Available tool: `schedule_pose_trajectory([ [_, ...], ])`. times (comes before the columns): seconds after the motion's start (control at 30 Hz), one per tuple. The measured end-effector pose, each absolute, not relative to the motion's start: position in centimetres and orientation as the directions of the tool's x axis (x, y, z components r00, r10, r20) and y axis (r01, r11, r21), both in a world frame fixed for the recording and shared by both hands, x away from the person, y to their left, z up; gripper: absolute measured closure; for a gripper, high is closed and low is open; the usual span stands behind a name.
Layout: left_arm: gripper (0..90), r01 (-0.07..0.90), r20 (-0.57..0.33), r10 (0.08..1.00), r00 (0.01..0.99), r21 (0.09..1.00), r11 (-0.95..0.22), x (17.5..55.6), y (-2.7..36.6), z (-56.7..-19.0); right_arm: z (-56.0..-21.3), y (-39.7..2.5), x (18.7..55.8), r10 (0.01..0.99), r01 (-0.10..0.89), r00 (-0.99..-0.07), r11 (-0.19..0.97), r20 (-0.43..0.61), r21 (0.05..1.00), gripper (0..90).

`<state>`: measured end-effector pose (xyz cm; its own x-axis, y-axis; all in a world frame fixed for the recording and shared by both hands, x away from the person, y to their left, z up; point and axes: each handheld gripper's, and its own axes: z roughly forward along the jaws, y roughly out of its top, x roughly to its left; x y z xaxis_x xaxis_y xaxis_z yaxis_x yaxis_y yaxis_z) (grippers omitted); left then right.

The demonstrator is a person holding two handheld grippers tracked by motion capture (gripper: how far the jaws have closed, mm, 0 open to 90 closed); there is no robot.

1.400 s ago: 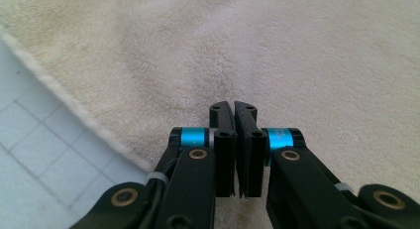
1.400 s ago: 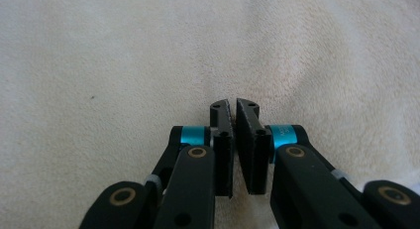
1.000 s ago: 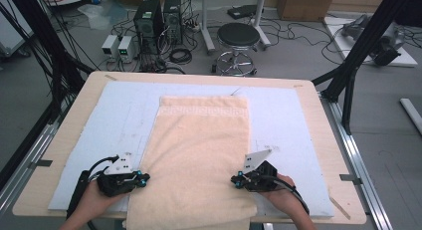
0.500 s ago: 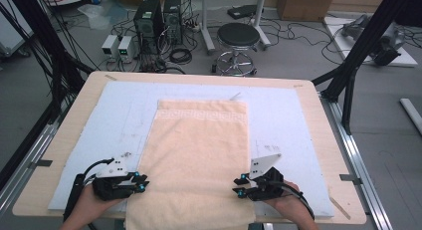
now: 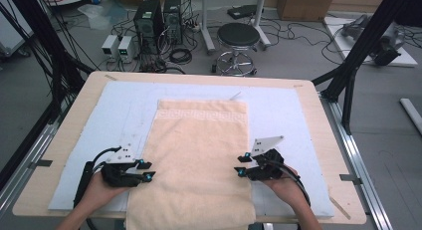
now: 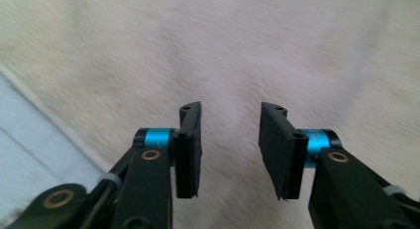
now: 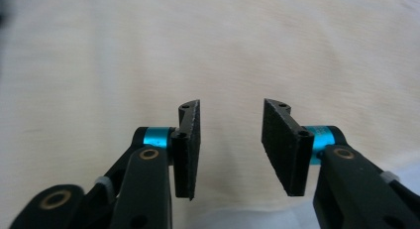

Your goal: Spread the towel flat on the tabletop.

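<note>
A peach towel [image 5: 199, 155] with a patterned far border lies flat down the middle of a pale blue mat [image 5: 124, 105], its near end hanging over the table's front edge. My left gripper [image 5: 146, 170] rests at the towel's left edge near the front, open, with bare towel [image 6: 247, 55] between its jaws. At the towel's right edge my right gripper [image 5: 241, 165] is open too, and towel [image 7: 223, 50] lies ahead of its jaws. In the gripper views the left gripper [image 6: 230, 140] and the right gripper [image 7: 232, 140] hold nothing.
The wooden table [image 5: 69, 115] has metal rails along both sides. Beyond its far edge on the floor stand a black stool [image 5: 238, 38], computer towers [image 5: 154, 18] and cables. Black frame posts [image 5: 358, 51] rise at the right and left.
Both hands have drawn back toward the table's front edge along the towel's sides. The towel lies as before and both grippers stay open.
</note>
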<state>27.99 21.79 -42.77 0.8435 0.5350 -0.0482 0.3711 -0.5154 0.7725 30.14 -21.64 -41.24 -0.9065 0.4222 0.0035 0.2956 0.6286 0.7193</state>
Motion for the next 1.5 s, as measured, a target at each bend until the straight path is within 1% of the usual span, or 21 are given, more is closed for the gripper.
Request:
schedule_pose_trajectory([
  [0.07, 57.6, 0.380, -0.028, 0.574, 0.819, 0.775, -0.504, 29.2, 21.3, -42.9, -41.8, -21.4, 31.3, 0.471, 0.307, -0.880, 0.657, -0.057, 0.688, 55.8],
  [0.13, 58.1, 0.421, -0.033, 0.622, 0.782, 0.765, -0.488, 30.5, 20.9, -43.2, -42.5, -21.2, 32.5, 0.511, 0.344, -0.857, 0.658, -0.063, 0.669, 56.7],
  [0.17, 61.1, 0.436, -0.036, 0.634, 0.772, 0.757, -0.487, 31.1, 20.7, -43.4, -42.9, -21.1, 33.1, 0.516, 0.359, -0.855, 0.666, -0.056, 0.654, 61.0],
  [0.2, 68.0, 0.446, -0.023, 0.647, 0.762, 0.744, -0.498, 31.4, 20.5, -43.8, -43.2, -21.1, 33.6, 0.507, 0.373, -0.861, 0.666, -0.026, 0.646, 65.3],
  [0.23, 72.0, 0.438, -0.017, 0.648, 0.762, 0.750, -0.496, 31.6, 20.5, -44.0, -43.3, -21.3, 33.8, 0.499, 0.377, -0.866, 0.652, 0.001, 0.658, 73.0],
  [0.33, 82.5, 0.419, 0.038, 0.667, 0.744, 0.750, -0.512, 32.0, 20.0, -44.0, -43.1, -21.6, 34.3, 0.484, 0.351, -0.875, 0.665, -0.023, 0.660, 85.7],
  [0.47, 84.5, 0.435, 0.064, 0.727, 0.683, 0.764, -0.477, 33.0, 19.4, -44.1, -43.0, -22.2, 35.3, 0.581, 0.351, -0.804, 0.640, -0.131, 0.683, 89.1],
  [0.5, 83.1, 0.445, 0.050, 0.733, 0.679, 0.766, -0.464, 33.3, 19.4, -44.1, -43.0, -22.6, 35.5, 0.599, 0.361, -0.789, 0.629, -0.134, 0.689, 86.0],
  [0.57, 80.2, 0.444, 0.048, 0.738, 0.673, 0.772, -0.455, 33.3, 19.3, -43.9, -42.8, -23.5, 35.6, 0.611, 0.392, -0.789, 0.580, -0.063, 0.715, 81.2],
  [0.63, 76.1, 0.440, 0.020, 0.723, 0.691, 0.782, -0.442, 33.0, 19.5, -43.5, -42.2, -23.8, 34.7, 0.581, 0.366, -0.813, 0.570, -0.046, 0.735, 77.8],
  [0.73, 71.6, 0.404, 0.031, 0.676, 0.736, 0.782, -0.475, 31.8, 19.6, -42.8, -41.2, -23.6, 32.5, 0.499, 0.314, -0.866, 0.604, -0.040, 0.733, 72.8],
  [0.9, 64.4, 0.348, 0.023, 0.603, 0.797, 0.799, -0.490, 27.8, 20.3, -42.2, -40.8, -22.8, 27.2, 0.351, 0.212, -0.936, 0.640, -0.036, 0.739, 67.6],
  [0.97, 62.6, 0.336, 0.011, 0.568, 0.823, 0.797, -0.501, 26.2, 20.5, -42.1, -40.9, -22.6, 25.3, 0.301, 0.191, -0.954, 0.642, -0.015, 0.742, 65.7],
  [1.1, 60.8, 0.325, -0.039, 0.474, 0.880, 0.777, -0.539, 23.4, 20.6, -42.5, -41.5, -21.9, 22.5, 0.214, 0.201, -0.974, 0.661, 0.075, 0.723, 60.8],
  [1.17, 60.6, 0.315, -0.038, 0.433, 0.901, 0.741, -0.592, 22.4, 20.4, -43.2, -42.3, -21.2, 21.7, 0.187, 0.185, -0.980, 0.710, 0.070, 0.680, 62.9],
  [1.23, 62.8, 0.291, -0.017, 0.413, 0.910, 0.736, -0.611, 21.8, 20.2, -43.8, -43.0, -20.6, 21.5, 0.169, 0.176, -0.983, 0.742, 0.074, 0.647, 74.9],
  [1.3, 79.2, 0.301, -0.045, 0.398, 0.916, 0.731, -0.612, 21.8, 20.2, -43.7, -43.1, -20.6, 21.6, 0.174, 0.204, -0.978, 0.725, 0.111, 0.658, 81.6],
  [1.33, 83.5, 0.302, -0.044, 0.397, 0.917, 0.727, -0.616, 21.8, 20.2, -43.7, -43.1, -20.6, 21.6, 0.173, 0.215, -0.976, 0.721, 0.130, 0.658, 82.5],
  [1.37, 84.8, 0.305, -0.054, 0.391, 0.919, 0.728, -0.615, 21.6, 20.2, -43.7, -43.0, -20.7, 21.5, 0.152, 0.217, -0.976, 0.724, 0.155, 0.655, 82.7],
  [1.43, 85.0, 0.299, -0.067, 0.368, 0.927, 0.724, -0.622, 21.3, 20.4, -43.6, -42.8, -20.7, 20.7, 0.121, 0.195, -0.980, 0.736, 0.157, 0.649, 81.1],
  [1.5, 83.3, 0.288, -0.062, 0.362, 0.930, 0.735, -0.614, 21.2, 20.6, -43.3, -42.5, -21.0, 20.3, 0.129, 0.185, -0.983, 0.717, 0.133, 0.672, 76.1],
])
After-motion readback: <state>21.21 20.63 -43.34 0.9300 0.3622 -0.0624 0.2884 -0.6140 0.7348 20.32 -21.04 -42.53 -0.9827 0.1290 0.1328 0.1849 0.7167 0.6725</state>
